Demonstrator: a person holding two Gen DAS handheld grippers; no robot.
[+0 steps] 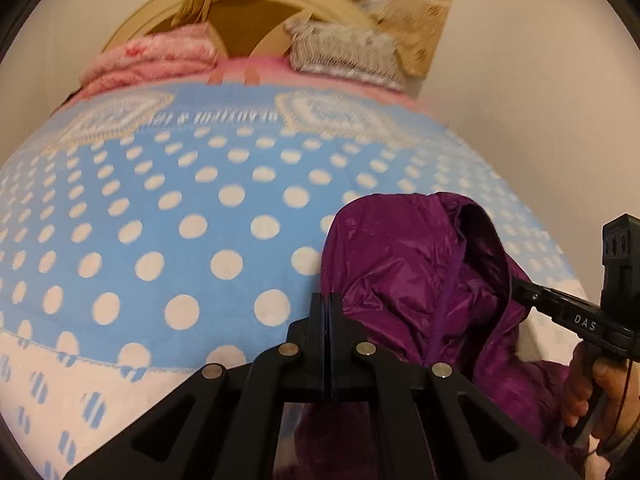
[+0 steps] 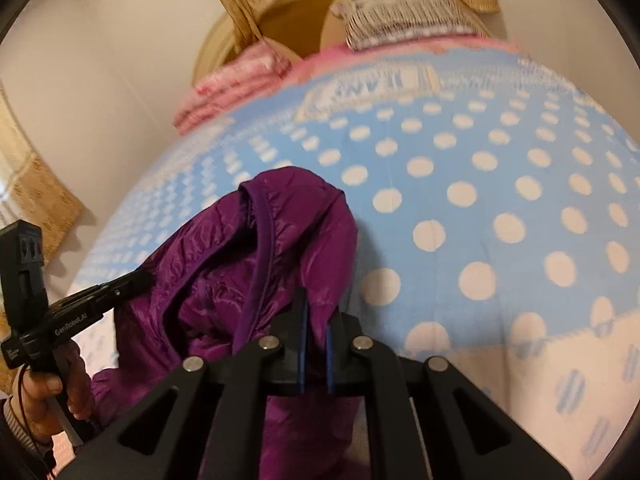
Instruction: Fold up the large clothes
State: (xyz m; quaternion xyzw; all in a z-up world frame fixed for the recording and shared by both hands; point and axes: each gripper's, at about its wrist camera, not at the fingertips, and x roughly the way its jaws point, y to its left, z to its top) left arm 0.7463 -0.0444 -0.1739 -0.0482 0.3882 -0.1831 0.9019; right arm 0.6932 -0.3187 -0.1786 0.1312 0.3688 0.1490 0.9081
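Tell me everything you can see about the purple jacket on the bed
The purple jacket is a shiny, quilted, puffer-style garment with a hood at its far end and a darker purple trimmed edge running down it. It lies crumpled and unfolded on the blue polka-dot blanket, near the bed's front edge. The right gripper has fabric pinched between its fingers. The left gripper, fingers closed together, sits at the jacket's other edge; whether it holds cloth cannot be told.

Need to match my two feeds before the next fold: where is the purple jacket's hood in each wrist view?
Left wrist: hood lower right of centre, opening facing right.
Right wrist: hood left of centre, above the right gripper.
Shared landmark: grey-white pillow at the bed's far end.
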